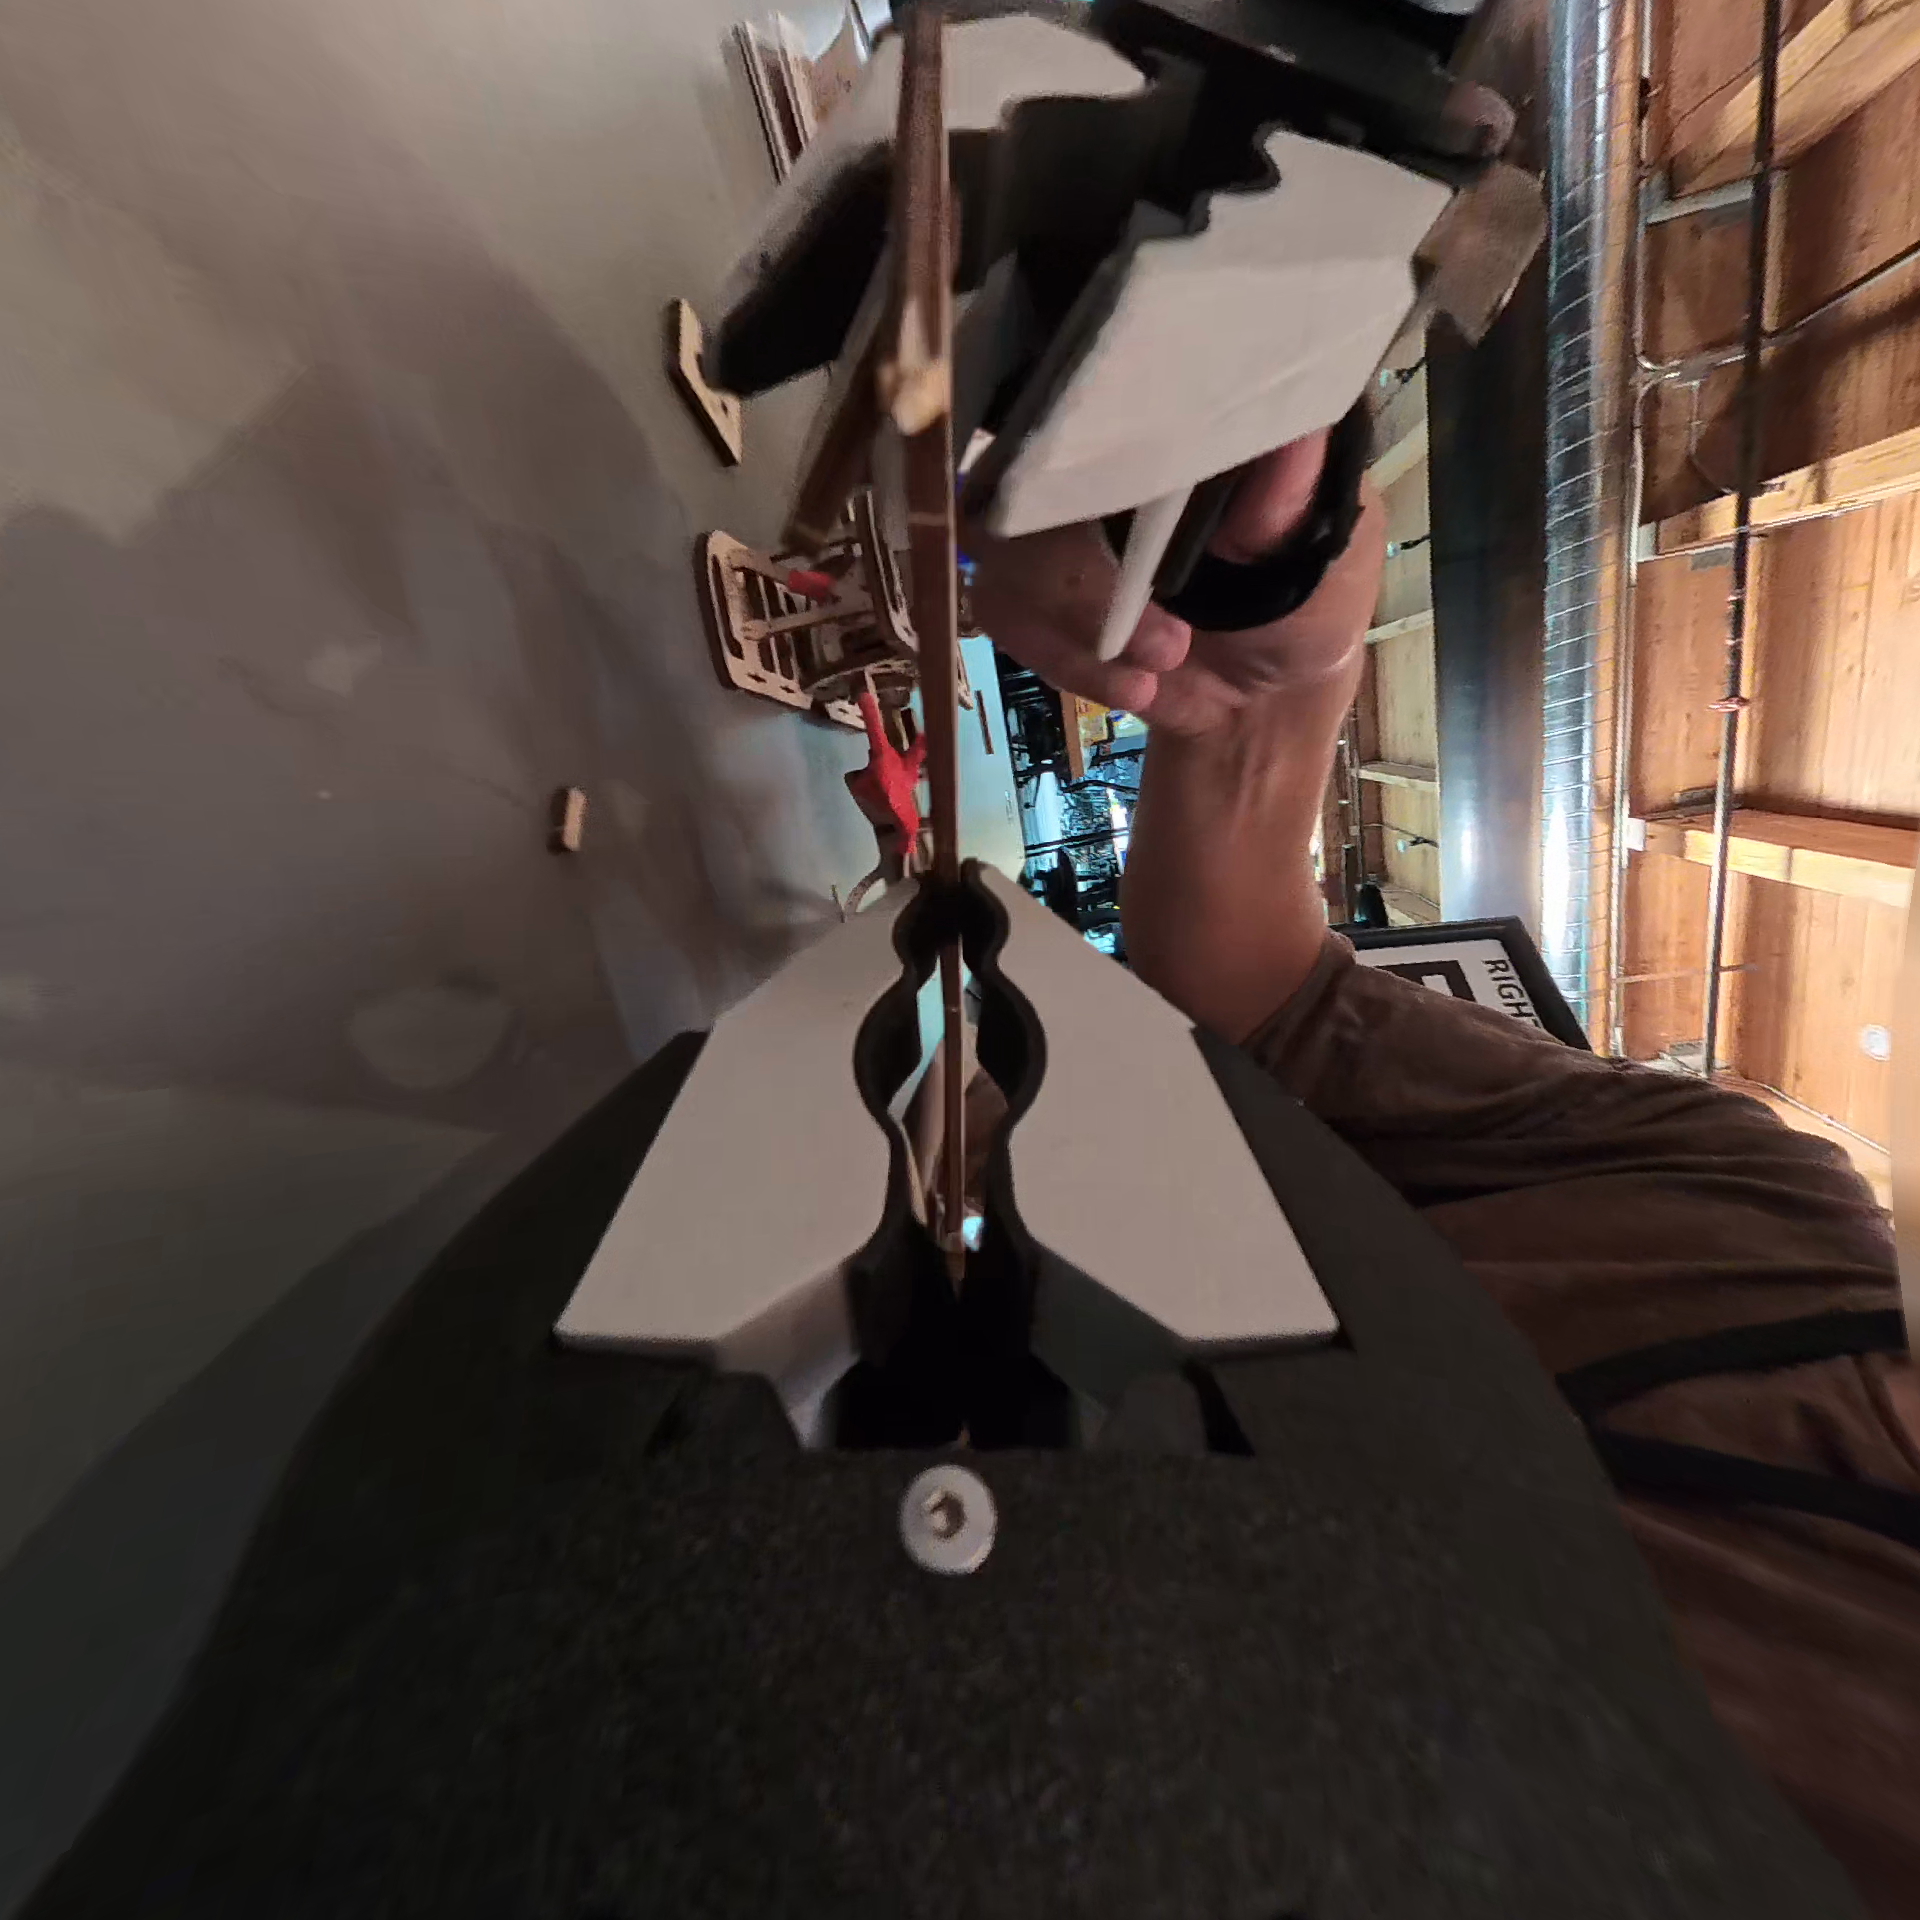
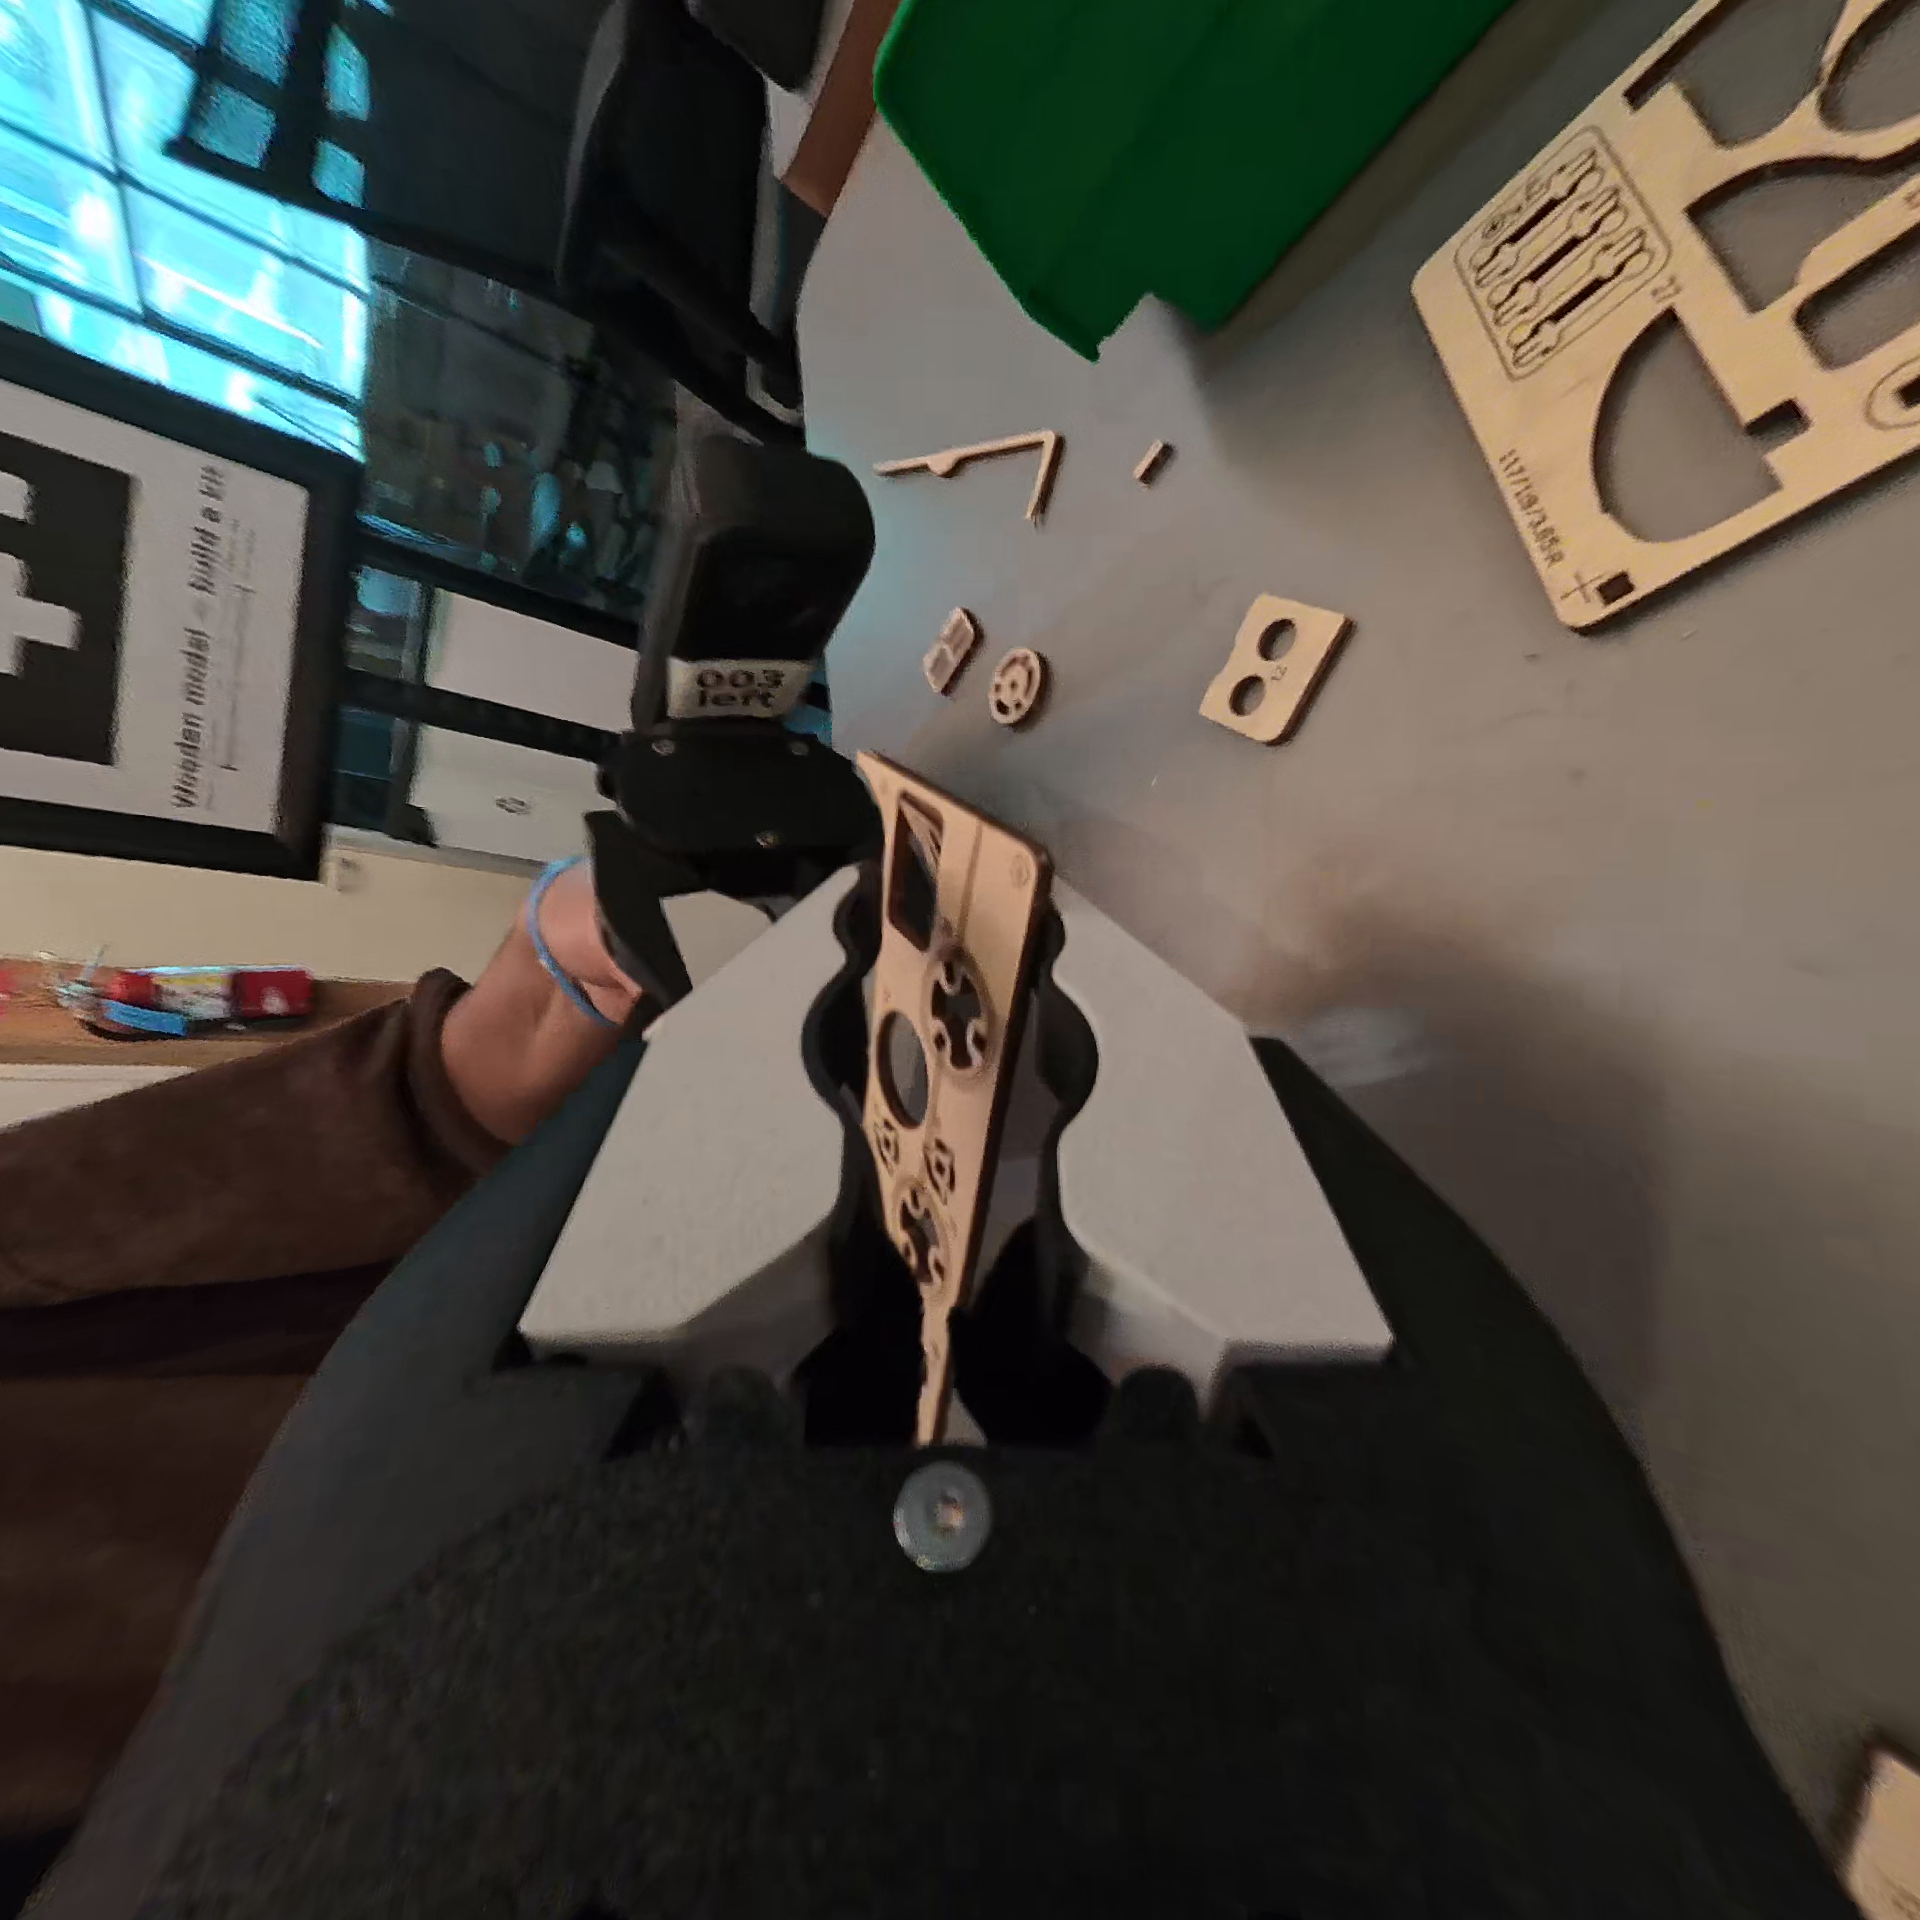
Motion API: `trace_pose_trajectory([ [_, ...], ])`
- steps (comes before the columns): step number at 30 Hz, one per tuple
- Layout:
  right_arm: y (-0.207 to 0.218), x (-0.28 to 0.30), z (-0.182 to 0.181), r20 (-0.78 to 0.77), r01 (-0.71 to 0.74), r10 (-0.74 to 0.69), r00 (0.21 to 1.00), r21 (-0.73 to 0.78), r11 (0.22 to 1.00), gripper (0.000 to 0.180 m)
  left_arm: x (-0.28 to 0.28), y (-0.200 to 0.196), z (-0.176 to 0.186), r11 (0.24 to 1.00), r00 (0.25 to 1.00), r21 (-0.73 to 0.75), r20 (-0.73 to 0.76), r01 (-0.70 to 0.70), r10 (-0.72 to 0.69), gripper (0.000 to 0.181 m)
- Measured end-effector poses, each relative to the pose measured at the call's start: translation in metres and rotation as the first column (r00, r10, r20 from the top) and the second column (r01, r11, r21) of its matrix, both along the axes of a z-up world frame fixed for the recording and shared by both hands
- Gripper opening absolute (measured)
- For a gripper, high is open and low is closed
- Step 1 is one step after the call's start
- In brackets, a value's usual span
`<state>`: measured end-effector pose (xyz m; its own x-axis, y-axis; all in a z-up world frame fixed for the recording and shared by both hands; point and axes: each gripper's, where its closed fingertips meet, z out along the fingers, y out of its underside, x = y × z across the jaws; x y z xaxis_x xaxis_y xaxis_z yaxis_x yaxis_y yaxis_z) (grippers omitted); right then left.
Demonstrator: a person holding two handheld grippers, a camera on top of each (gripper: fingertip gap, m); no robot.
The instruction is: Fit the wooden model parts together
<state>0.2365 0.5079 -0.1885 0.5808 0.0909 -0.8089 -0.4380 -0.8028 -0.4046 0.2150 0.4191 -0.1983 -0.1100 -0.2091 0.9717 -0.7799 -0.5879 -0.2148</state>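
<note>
A grey counter (image 2: 1507,935) fills both views. The right tongs (image 2: 951,935) pinch a flat wooden panel (image 2: 951,1029) with cut-outs. The left tongs (image 1: 940,883) clamp the same panel (image 1: 932,623) edge-on. Beyond lie a two-hole plate (image 2: 1275,668), a small disc (image 2: 1015,685), a punched sheet (image 2: 1683,343) and a green bin (image 2: 1153,145).

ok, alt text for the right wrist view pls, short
The right gripper is shut on a flat wooden panel with round and cross-shaped cutouts, held edge-up above a grey table. Beyond it lie small loose wooden pieces, a punched-out wooden parts sheet and a green bin; the left gripper shows at left.
</note>
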Motion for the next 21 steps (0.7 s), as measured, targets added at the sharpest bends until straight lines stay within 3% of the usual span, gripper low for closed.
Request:
trace_pose_trajectory([
  [3,0.004,0.004,-0.002,-0.022,0.041,-0.041,0.999,0.001,0.999,0.020,0.000,-0.009,0.002,1.000,1.000,-0.011,0.007,0.028,-0.028,0.001],
  [6,0.004,0.007,-0.007,0.229,-0.016,0.000,0.973,0.069,0.998,0.026,0.000,-0.010,0.003,0.998,1.000,-0.059,0.000,0.023,-0.023,0.001],
  [9,0.008,0.012,-0.004,0.435,-0.106,0.039,0.899,0.130,0.986,0.031,-0.001,-0.008,0.012,0.989,1.000,-0.147,0.024,0.023,-0.019,0.000],
  [11,0.007,0.013,0.000,0.418,-0.126,0.064,0.906,0.122,0.984,0.031,-0.003,-0.007,0.012,0.989,0.999,-0.147,0.031,0.027,-0.023,0.000],
  [15,0.006,0.011,0.017,0.220,-0.113,0.083,0.972,0.126,0.986,0.017,-0.004,-0.002,0.009,0.992,1.000,-0.130,0.021,0.009,-0.006,0.000],
  [21,0.006,0.019,0.007,0.338,-0.125,0.083,0.938,0.106,0.986,0.022,-0.005,-0.003,0.001,0.998,1.000,-0.061,0.000,0.013,-0.013,0.000],
])
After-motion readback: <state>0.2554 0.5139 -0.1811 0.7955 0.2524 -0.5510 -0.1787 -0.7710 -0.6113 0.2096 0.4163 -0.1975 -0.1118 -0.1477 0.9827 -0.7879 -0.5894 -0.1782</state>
